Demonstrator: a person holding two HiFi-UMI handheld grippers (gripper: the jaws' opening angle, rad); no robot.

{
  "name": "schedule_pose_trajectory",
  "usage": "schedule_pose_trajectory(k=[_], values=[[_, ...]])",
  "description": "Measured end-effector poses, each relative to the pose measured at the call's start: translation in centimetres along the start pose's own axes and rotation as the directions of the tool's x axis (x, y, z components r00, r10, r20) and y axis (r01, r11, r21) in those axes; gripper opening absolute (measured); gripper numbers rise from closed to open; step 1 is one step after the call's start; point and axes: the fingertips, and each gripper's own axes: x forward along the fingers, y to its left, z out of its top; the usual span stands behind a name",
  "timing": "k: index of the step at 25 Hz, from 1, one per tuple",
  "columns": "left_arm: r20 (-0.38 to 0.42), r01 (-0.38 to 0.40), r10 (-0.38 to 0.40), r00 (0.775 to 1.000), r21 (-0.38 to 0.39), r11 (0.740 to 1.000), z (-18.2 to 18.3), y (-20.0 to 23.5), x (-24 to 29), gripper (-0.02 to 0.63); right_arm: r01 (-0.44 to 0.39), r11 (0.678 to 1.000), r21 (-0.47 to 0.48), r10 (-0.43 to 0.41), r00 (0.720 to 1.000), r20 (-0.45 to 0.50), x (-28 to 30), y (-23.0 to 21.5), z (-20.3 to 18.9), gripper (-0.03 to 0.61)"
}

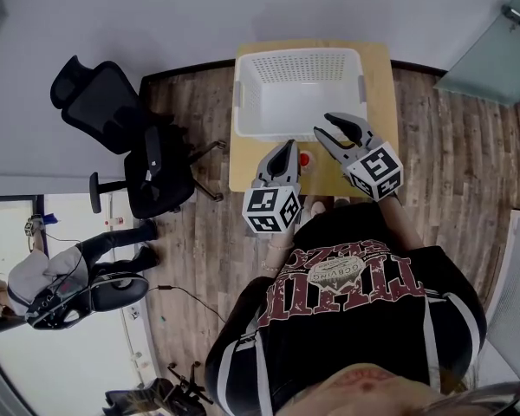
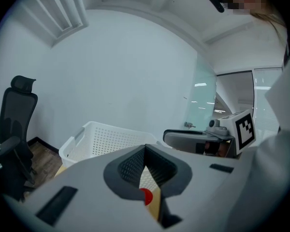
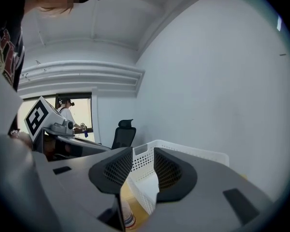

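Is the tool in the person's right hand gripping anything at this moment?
No: the right gripper has its jaws standing apart with nothing between them, and only the white basket shows beyond.

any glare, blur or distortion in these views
Head view: sharp, even light, the baseboard bows. Left gripper view: fisheye, dark corners, lights reflect on the glass panel. Right gripper view: fisheye, window washed out bright.

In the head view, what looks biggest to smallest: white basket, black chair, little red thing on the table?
Black chair and white basket: about alike, and the chair stands farther away on the floor, so no ranking.
Red thing: clearly smallest.
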Motion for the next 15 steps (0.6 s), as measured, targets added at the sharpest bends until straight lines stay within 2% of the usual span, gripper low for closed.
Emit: schedule_pose_trajectory(k=[15], values=[[0.022,0.068,-0.069,0.997,0.039,0.997,1.2,-3.0,1.1,0.048,0.116,0.993,-0.010,-0.115,0.992,0.042,-3.1,-2.5,1.0,0.053]])
